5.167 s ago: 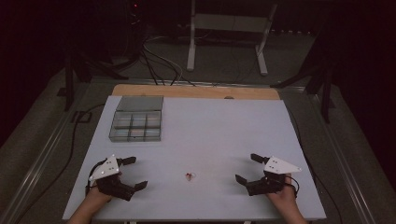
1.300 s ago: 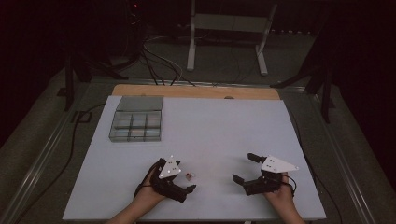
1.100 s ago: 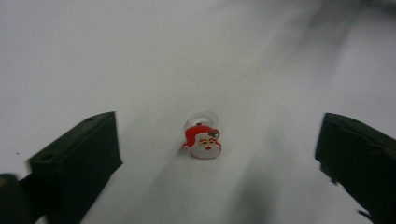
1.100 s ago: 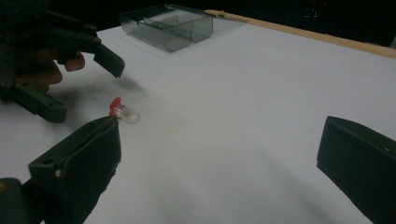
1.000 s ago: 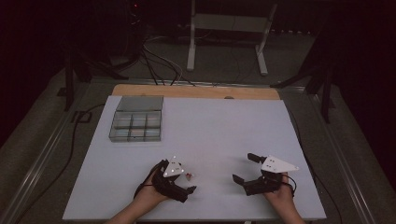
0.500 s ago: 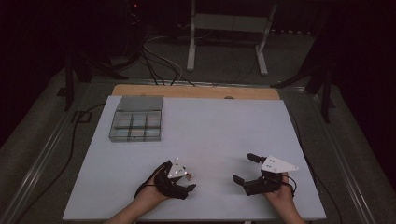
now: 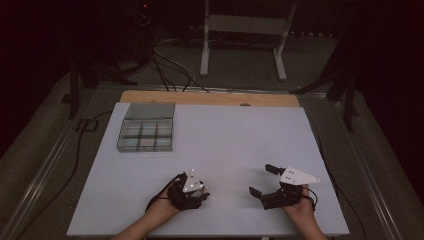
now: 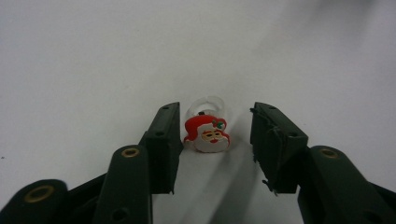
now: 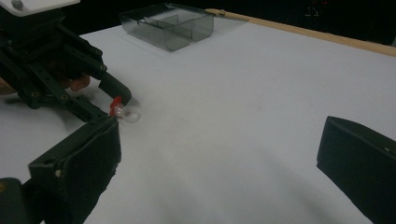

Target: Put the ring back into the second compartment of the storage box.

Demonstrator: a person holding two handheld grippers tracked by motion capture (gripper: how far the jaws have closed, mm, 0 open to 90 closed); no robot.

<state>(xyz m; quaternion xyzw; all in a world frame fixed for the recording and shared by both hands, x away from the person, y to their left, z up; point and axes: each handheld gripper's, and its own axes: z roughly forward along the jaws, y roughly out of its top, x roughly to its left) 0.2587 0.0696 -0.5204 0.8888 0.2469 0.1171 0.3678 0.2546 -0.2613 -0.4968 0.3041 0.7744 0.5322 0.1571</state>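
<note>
From the high view, the left gripper (image 7: 199, 192) sits low on the white table (image 7: 240, 135), well nearer the person than the clear divided tray (image 7: 146, 134) at the far left corner, and the right gripper (image 7: 264, 181) rests off to its right, well apart from it and from the tray; the small thing under the left gripper is too tiny here to make out, though it is probably the ring seen closer up. In the left gripper view a Santa ring (image 8: 207, 130), a red and white face on a clear band, lies flat on the table squarely between the two black jaws, which have just been closing in on it; a gap shows on each side, narrow at the left jaw and wider at the right, so the pads do not press on it yet and nothing is held. In the right gripper view the right gripper's jaws stand wide apart over bare table with nothing between them, and farther off the left gripper brackets the ring, with the tray beyond it. By my reading the reach is done and the grip is half made; closing fully, lifting and carrying the ring, likely to the tray, are all left
</note>
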